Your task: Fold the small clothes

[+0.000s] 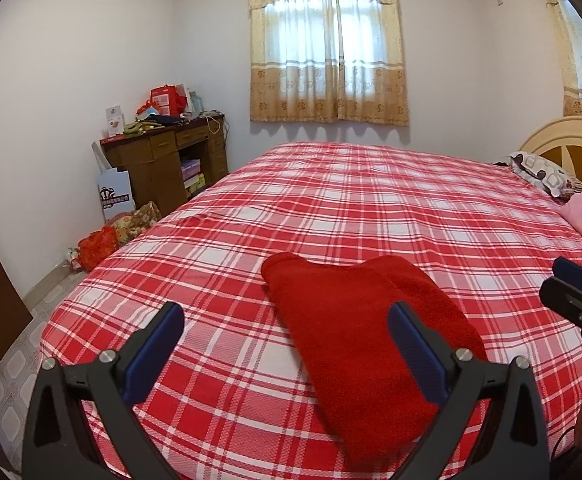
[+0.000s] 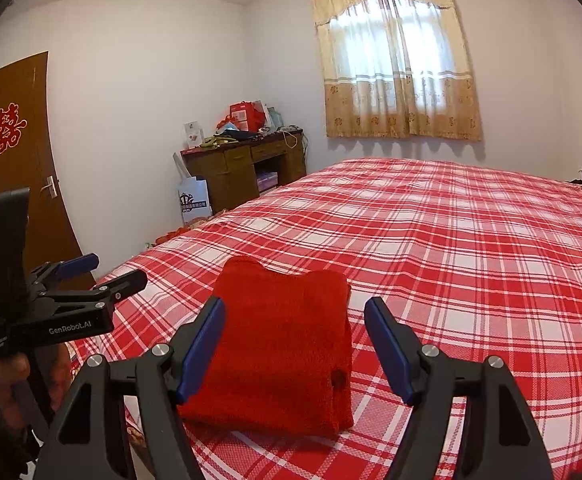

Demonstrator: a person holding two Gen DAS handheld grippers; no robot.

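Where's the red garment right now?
The folded red fleece garment lies on the red plaid bedspread near the bed's near edge, just ahead of both open grippers, touching neither.

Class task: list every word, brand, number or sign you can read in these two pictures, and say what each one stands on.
"GenRobot.AI": white print on the black body of the left gripper.
"囍": red double-happiness paper sign on the brown wooden door.
Small white label below the brand on that gripper: too small to read.
Characters under the crown logo on the white paper bag: too blurred to read.
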